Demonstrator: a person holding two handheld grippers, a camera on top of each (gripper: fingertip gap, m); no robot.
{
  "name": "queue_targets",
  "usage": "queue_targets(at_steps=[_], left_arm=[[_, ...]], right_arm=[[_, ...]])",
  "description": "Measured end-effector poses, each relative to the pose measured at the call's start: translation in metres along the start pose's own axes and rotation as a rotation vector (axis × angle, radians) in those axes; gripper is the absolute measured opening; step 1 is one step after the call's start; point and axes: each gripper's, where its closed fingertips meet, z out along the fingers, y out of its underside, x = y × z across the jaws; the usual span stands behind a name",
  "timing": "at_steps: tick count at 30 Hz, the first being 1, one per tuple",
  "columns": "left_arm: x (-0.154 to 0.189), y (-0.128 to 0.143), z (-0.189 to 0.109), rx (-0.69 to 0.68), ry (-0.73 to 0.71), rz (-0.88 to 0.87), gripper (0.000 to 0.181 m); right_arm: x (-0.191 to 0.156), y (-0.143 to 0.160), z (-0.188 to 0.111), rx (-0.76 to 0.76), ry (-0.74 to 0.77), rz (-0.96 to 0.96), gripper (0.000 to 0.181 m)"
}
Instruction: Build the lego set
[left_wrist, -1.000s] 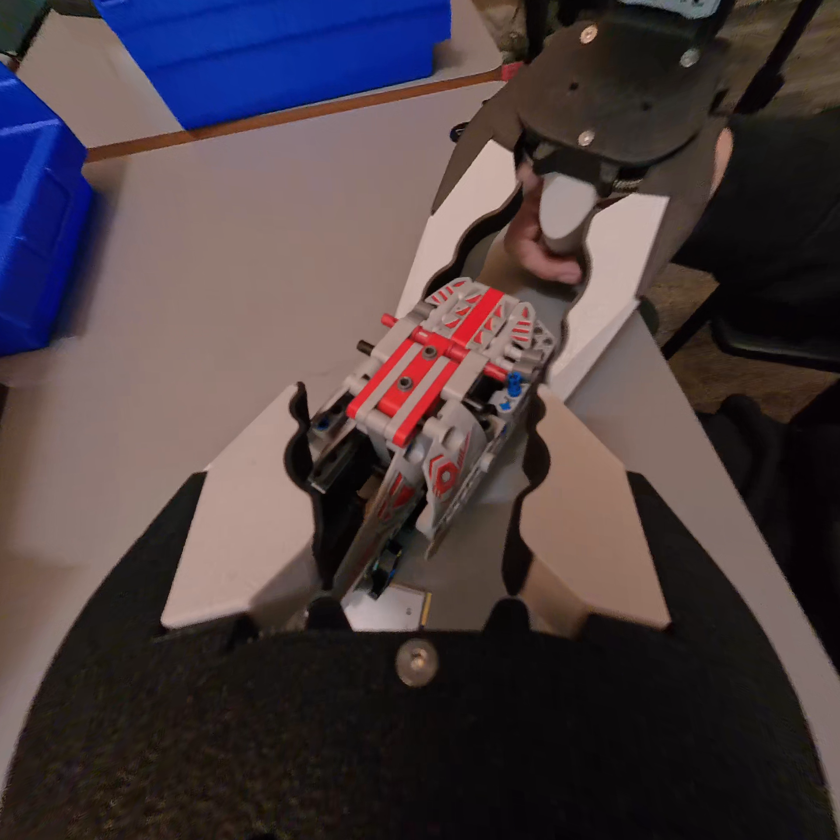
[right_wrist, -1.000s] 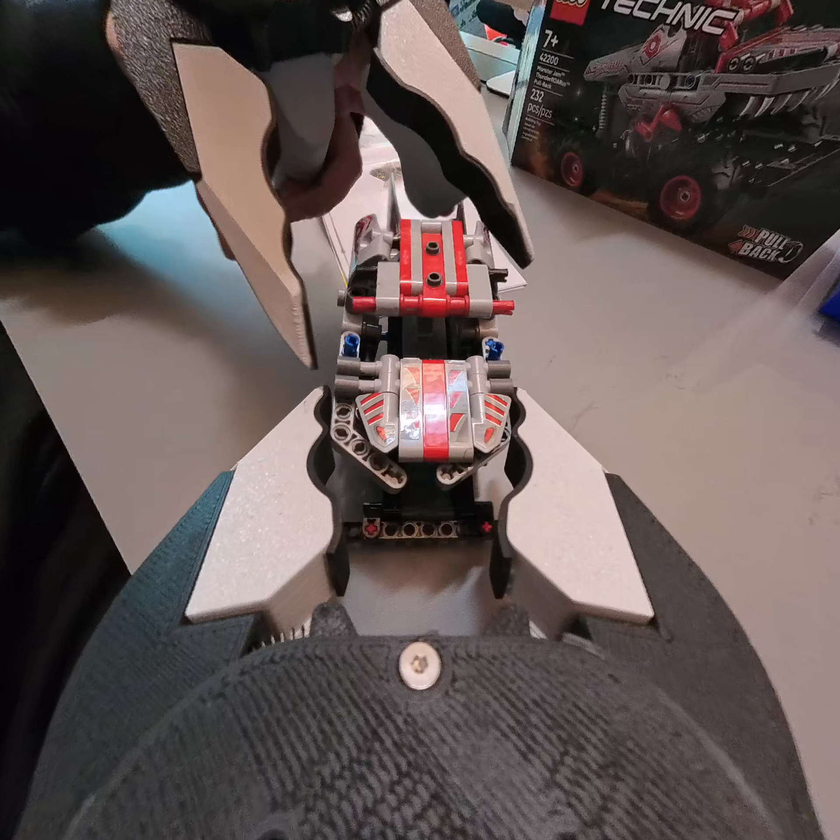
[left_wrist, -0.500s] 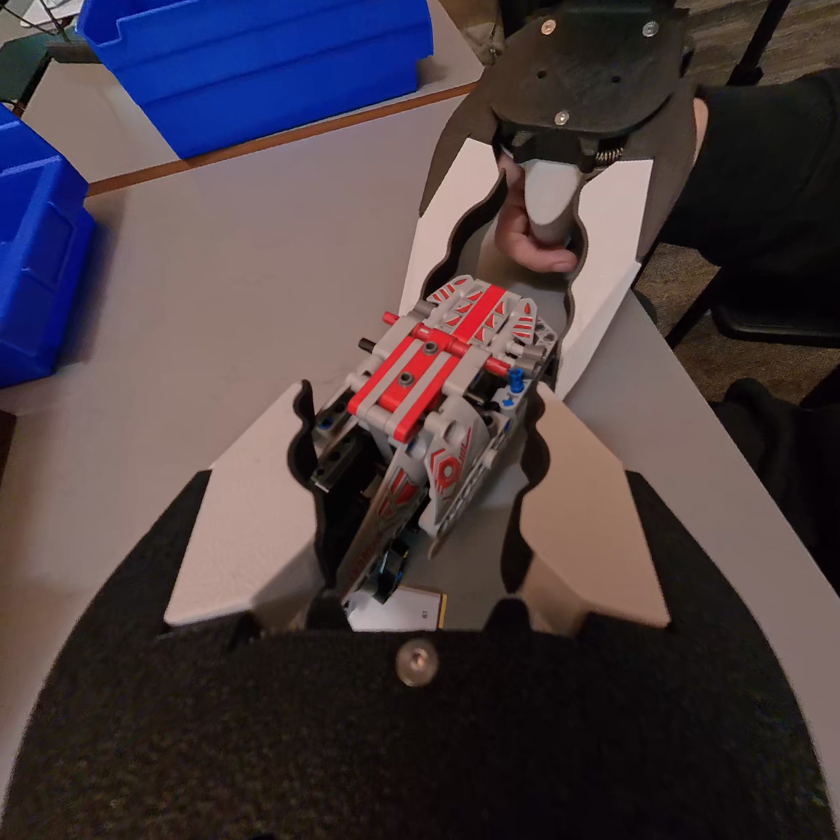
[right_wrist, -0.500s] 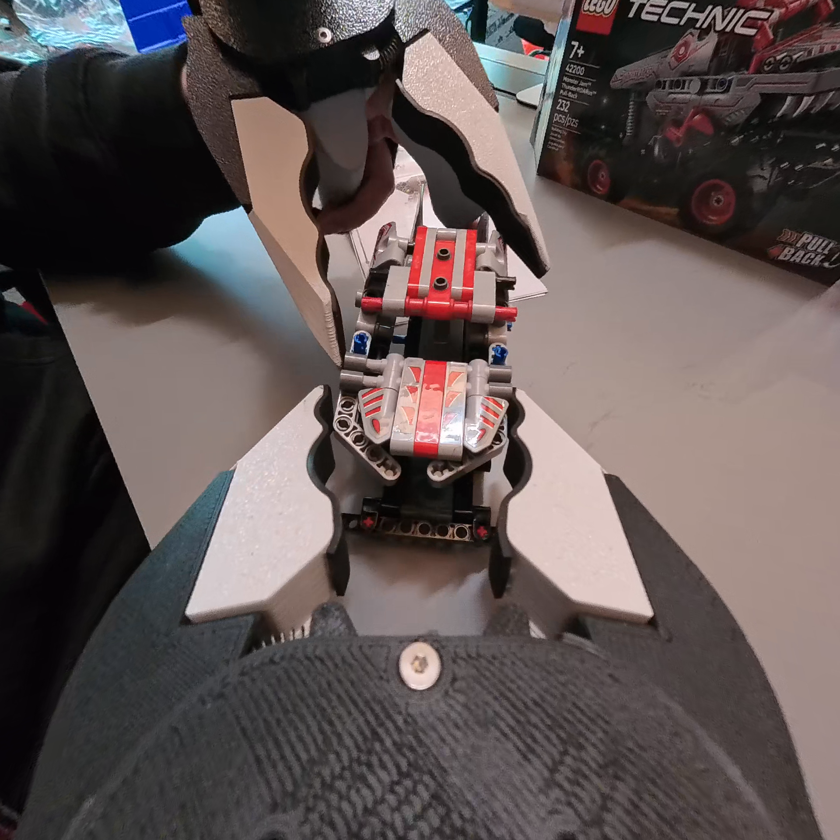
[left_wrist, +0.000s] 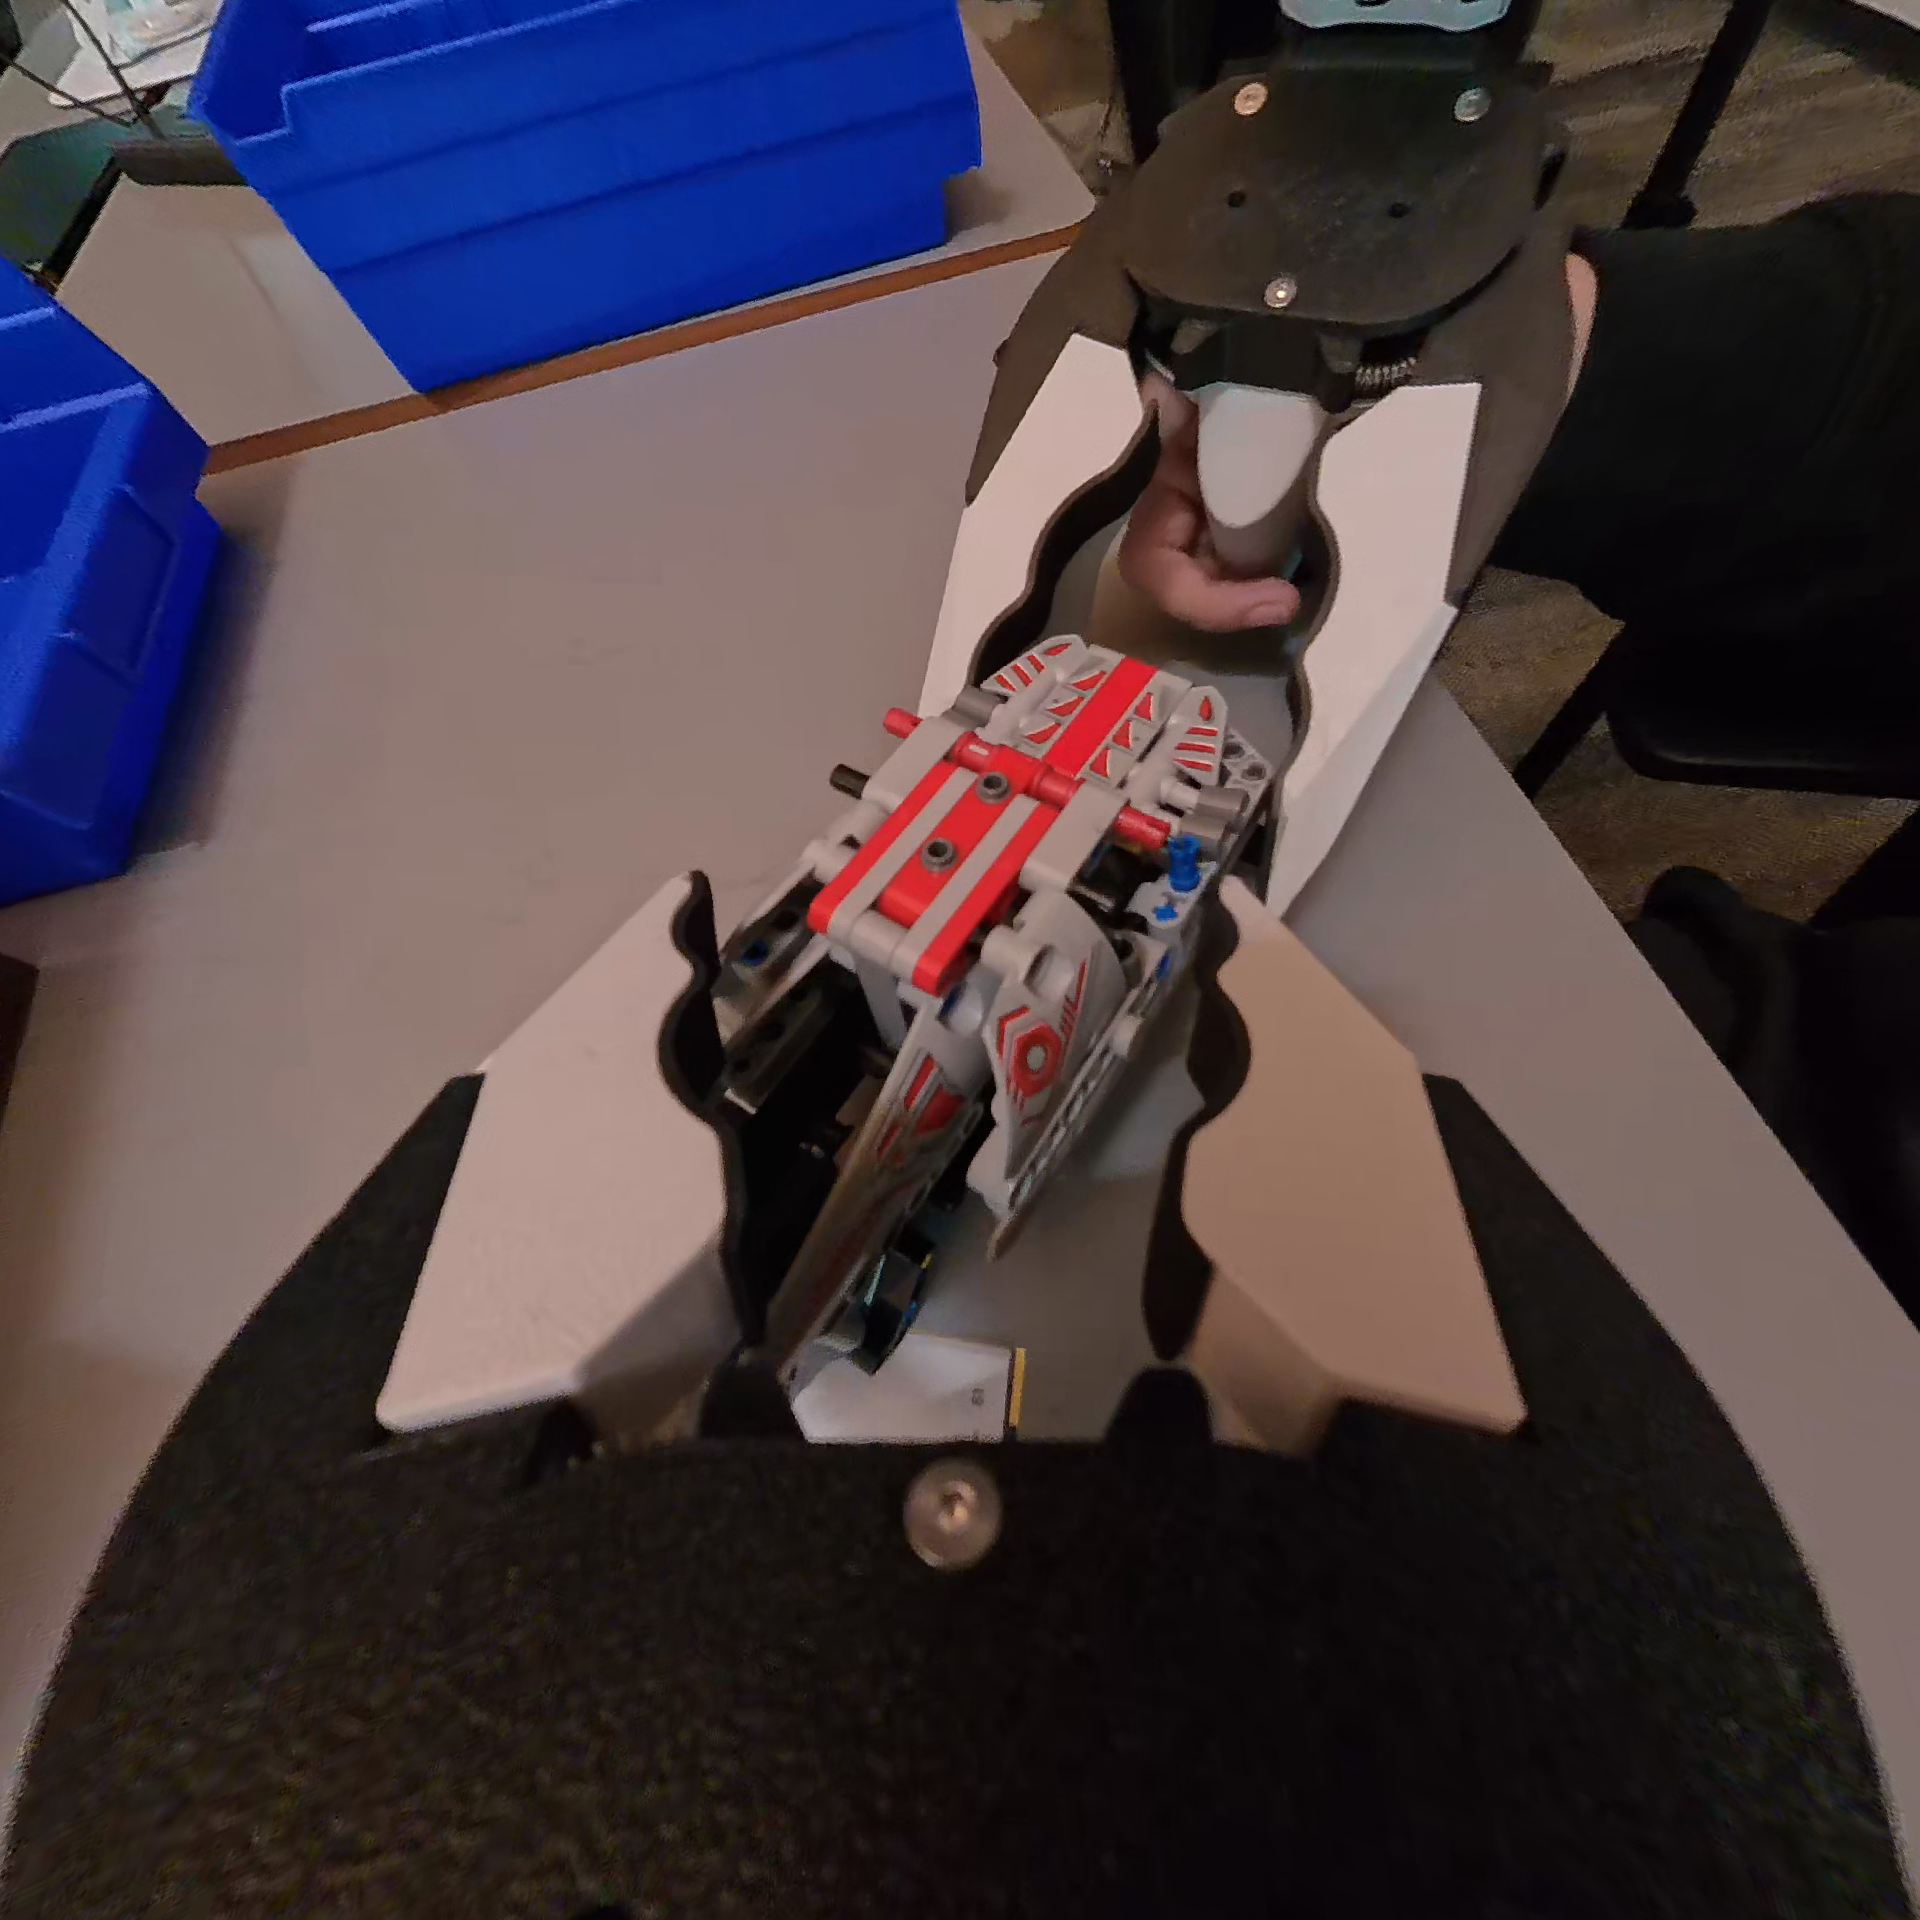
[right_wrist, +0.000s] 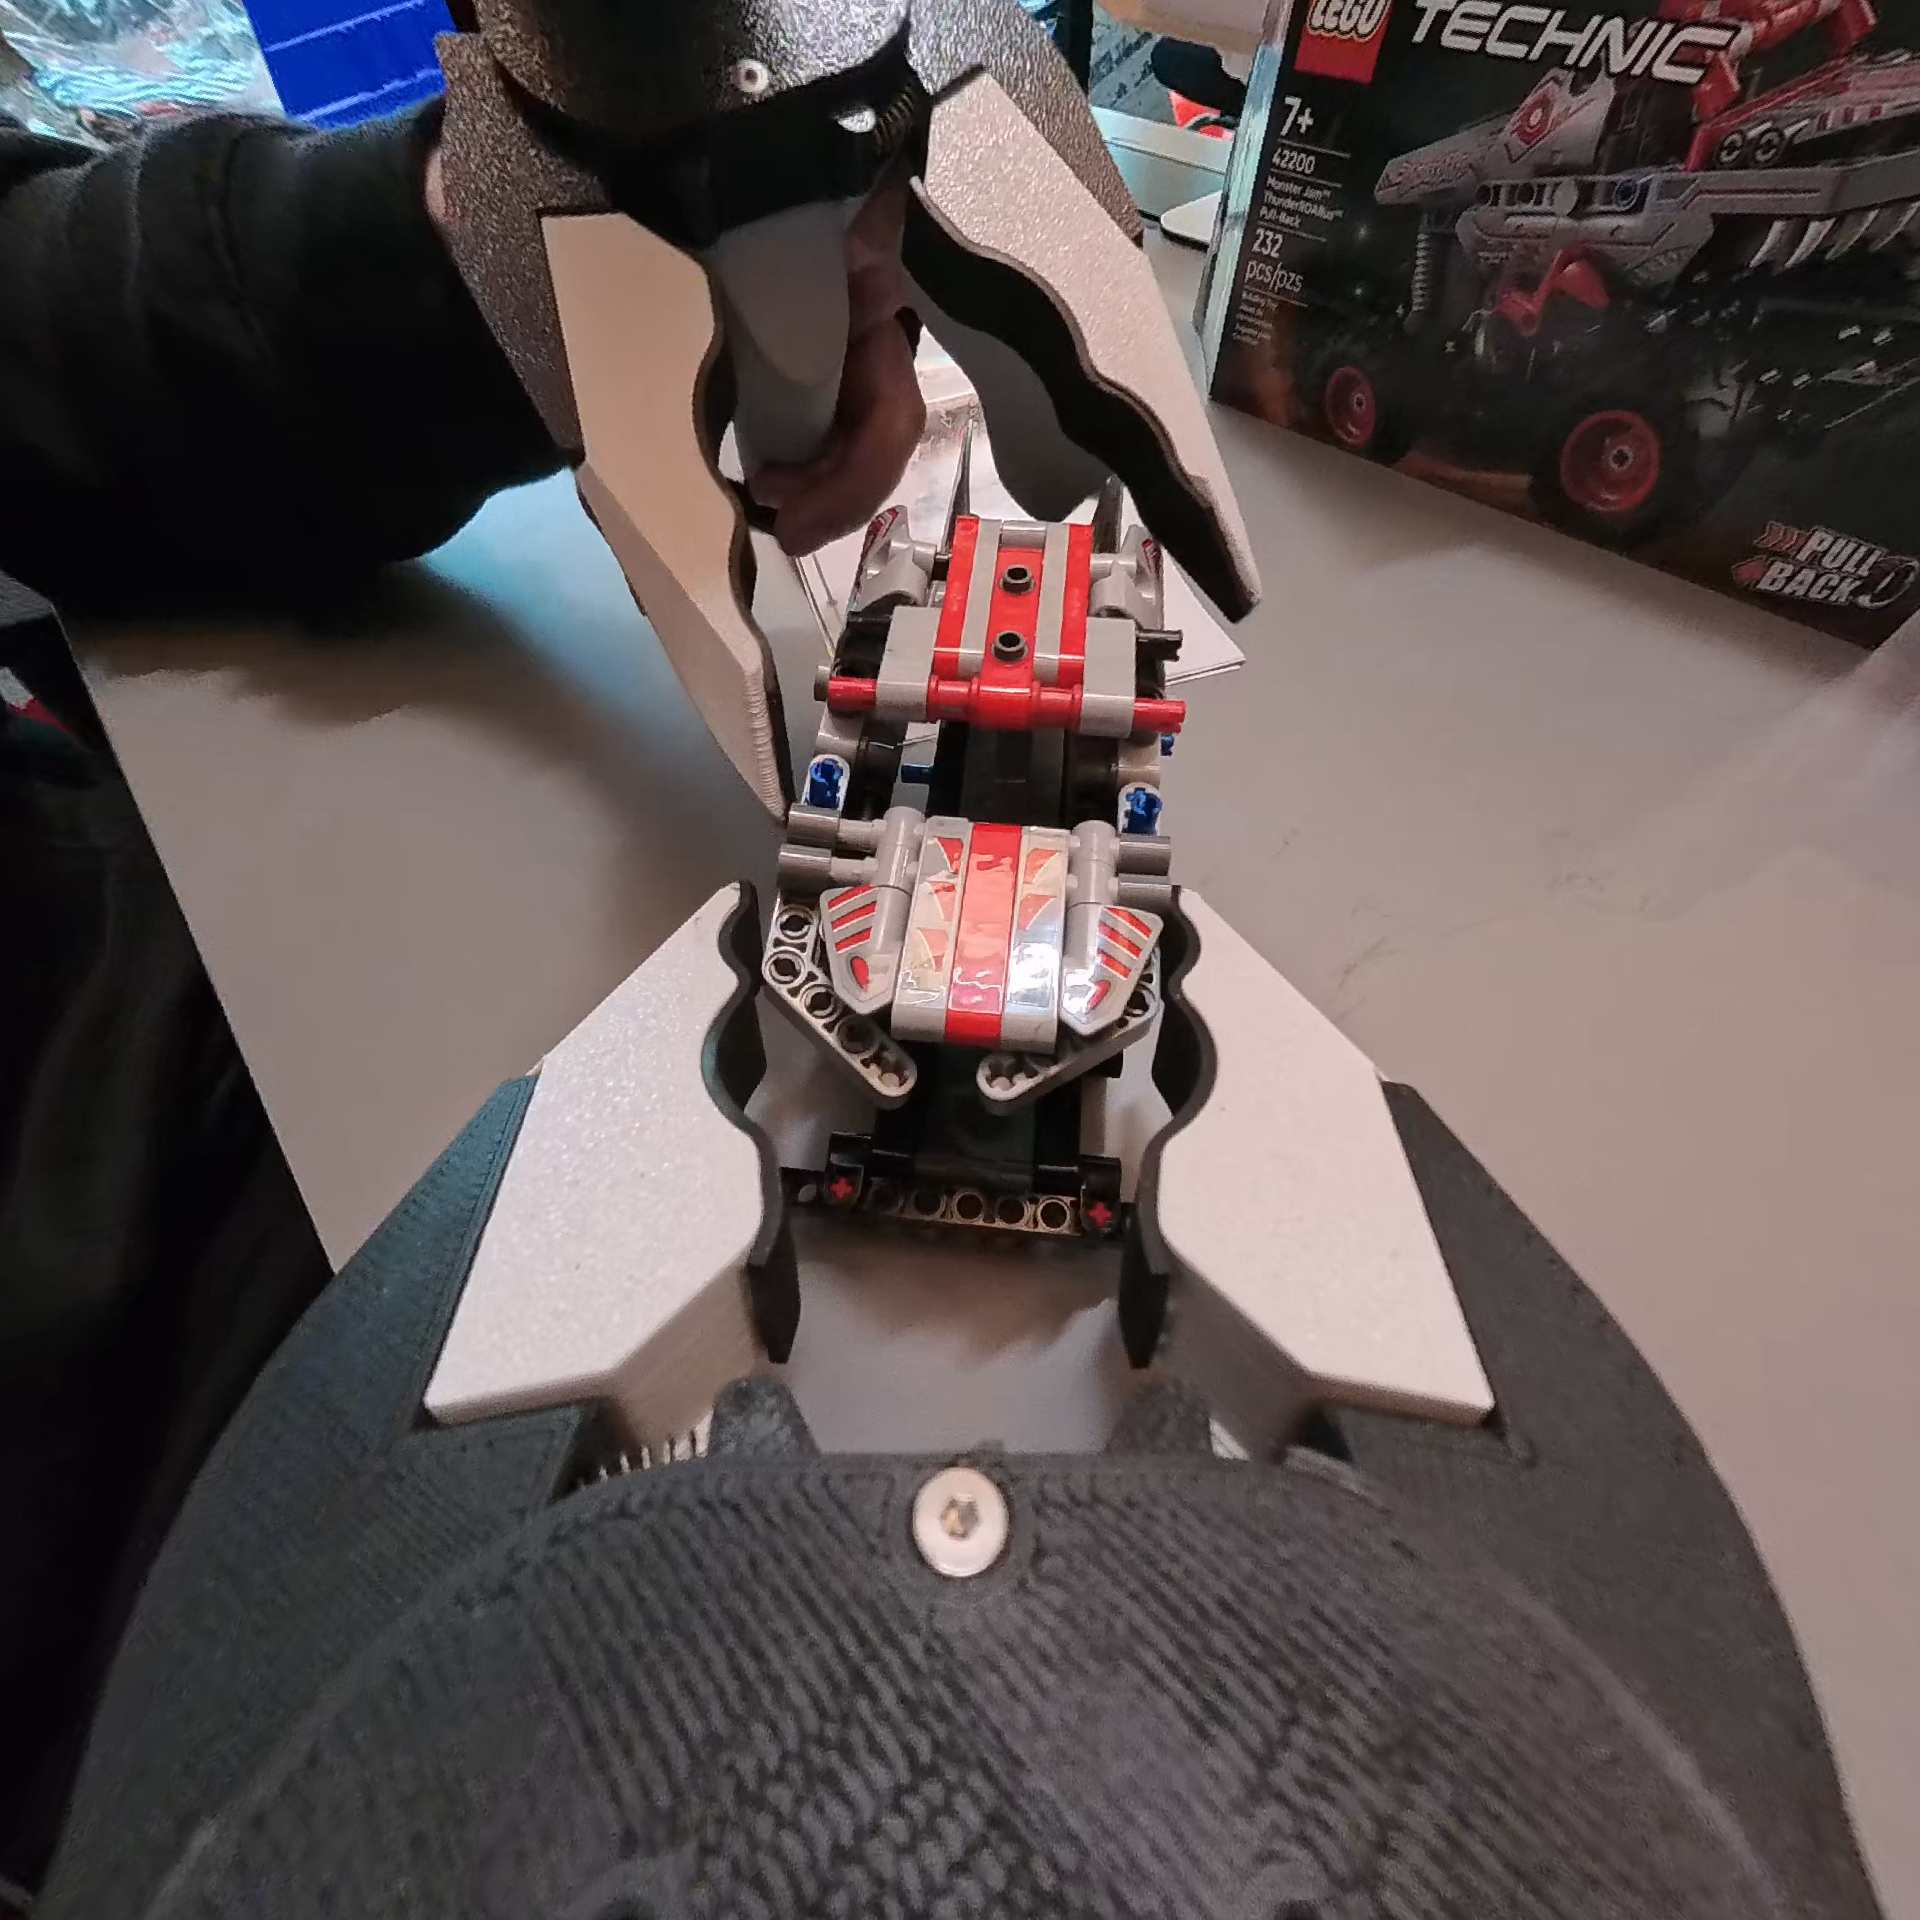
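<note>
Lego truck body (right_wrist: 971, 904), grey and red, is found on the table (right_wrist: 1507, 883) between both grippers. Right gripper (right_wrist: 961, 935) is clamped on its front flanks; left gripper (left_wrist: 956, 935) straddles the rear, jaws apart, contact uncertain. Assembly is judged light, rigid, yet liable to pop apart; firm side beams are advised as hold points, not panels.

You see two blue bins: one blue bin (left_wrist: 582, 166) at 11 o'clock, on far table beyond wood-edged seam; second blue bin (left_wrist: 83, 613) at 9 o'clock, cut off by frame edge. Grey tabletop (left_wrist: 520, 644) fills your centre. Black chair (left_wrist: 1766, 717) at 3 o'clock, just beside table edge, over brown carpet (left_wrist: 1538, 769).
</note>
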Motion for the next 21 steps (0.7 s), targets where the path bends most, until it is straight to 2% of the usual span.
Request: queue_targets(at_steps=[3, 9, 12, 21], left_arm=[[-0.003, 0.002, -0.001, -0.030, -0.018, -0.039, 0.095], [-0.001, 0.003, 0.000, -0.029, -0.003, -0.037, 0.089], [-0.002, 0.004, 0.000, -0.026, 0.010, -0.030, 0.088], [-0.002, 0.004, 0.000, -0.006, 0.025, 0.007, 0.086]], right_arm=[[0.000, 0.000, 0.000, -0.002, -0.001, -0.001, 0.075], [0.000, 0.000, -0.001, 0.006, -0.002, 0.005, 0.075], [0.004, -0.012, -0.002, 0.077, 0.034, 0.031, 0.071], [0.003, -0.010, 0.002, 0.060, 0.032, 0.049, 0.071]])
